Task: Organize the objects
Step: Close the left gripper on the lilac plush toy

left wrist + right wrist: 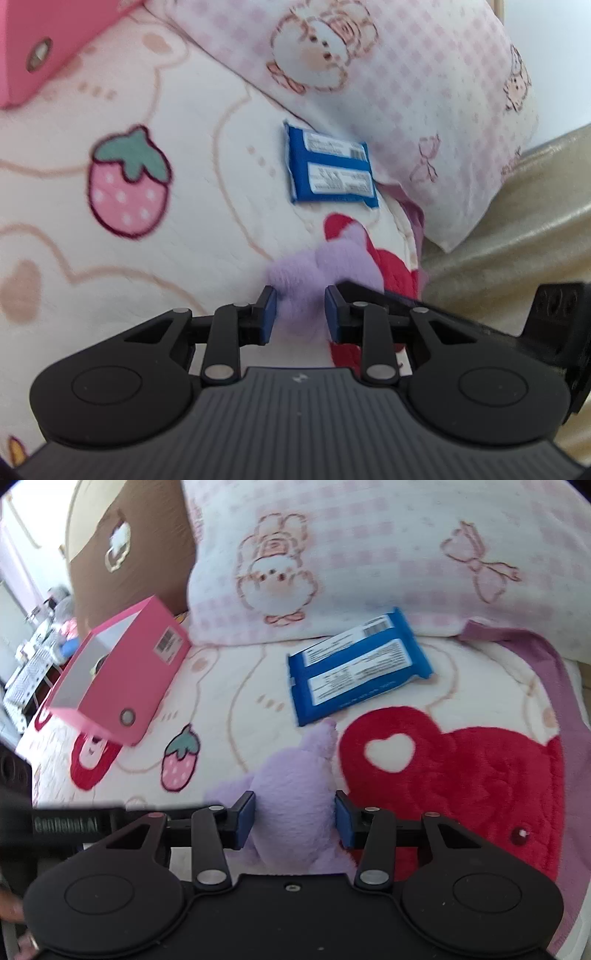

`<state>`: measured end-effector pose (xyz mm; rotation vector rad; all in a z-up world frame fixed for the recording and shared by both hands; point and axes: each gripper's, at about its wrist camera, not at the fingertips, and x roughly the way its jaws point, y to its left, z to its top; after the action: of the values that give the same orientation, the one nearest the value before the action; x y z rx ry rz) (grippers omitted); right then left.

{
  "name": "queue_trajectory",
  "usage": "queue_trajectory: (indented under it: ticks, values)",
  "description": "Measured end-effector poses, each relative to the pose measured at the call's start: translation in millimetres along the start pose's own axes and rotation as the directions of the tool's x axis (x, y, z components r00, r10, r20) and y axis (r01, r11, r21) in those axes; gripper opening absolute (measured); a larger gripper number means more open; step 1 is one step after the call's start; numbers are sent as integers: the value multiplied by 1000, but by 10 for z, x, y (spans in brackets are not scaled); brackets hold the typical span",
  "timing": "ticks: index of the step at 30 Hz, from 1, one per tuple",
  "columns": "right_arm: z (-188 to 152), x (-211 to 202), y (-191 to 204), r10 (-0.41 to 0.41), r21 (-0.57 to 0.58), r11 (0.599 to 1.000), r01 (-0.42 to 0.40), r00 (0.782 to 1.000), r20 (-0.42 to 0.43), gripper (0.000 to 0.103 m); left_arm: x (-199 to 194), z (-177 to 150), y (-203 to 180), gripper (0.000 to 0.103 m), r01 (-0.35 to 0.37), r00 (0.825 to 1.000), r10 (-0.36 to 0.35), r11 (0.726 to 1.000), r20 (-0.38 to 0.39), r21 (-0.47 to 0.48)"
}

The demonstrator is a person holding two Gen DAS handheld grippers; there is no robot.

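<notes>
Bed w/ a printed blanket (236, 701), pillow (369, 554) at the head. Both tools grip the purple plush toy (295, 794), just above the blanket near the blue packet (354, 668): left tool (300, 314) clenched on one part, right tool (294, 819) closed on its body. Risk: you pull apart, soft plush slips from a pad. Pink box (122, 672) sits well apart, so no clash there.

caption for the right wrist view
Right gripper clamps a purple plush toy on a bed, near a pink box.
</notes>
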<state>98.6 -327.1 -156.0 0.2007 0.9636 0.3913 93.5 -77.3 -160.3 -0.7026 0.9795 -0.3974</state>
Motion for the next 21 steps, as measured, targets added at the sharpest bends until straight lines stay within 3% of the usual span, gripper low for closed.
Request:
queue_trajectory:
  ticks: [3,9,12,15,17,21]
  values:
    - [-8,73,45,-12,-30,1000,11,999,-36,47,1,31,68,26,1,1000,-1,1000,-8,-20]
    - [-14,144,78,-73,-68,995,69,995,-63,48,153,-47,85,28,-85,995,85,996,-46,14]
    - [-60,154,69,-158,-60,986,154,985,-73,63,201,-110,69,36,-77,997,78,997,-29,25]
    - [-86,98,29,-159,-44,987,156,985,-66,60,205,-140,46,36,-82,997,81,995,10,56]
    - [-86,102,34,-140,-47,990,136,988,-70,48,226,-135,33,30,-83,996,82,994,19,68]
    - [-115,143,160,-163,-123,980,155,985,-60,46,278,-116,71,23,-50,999,50,999,21,14]
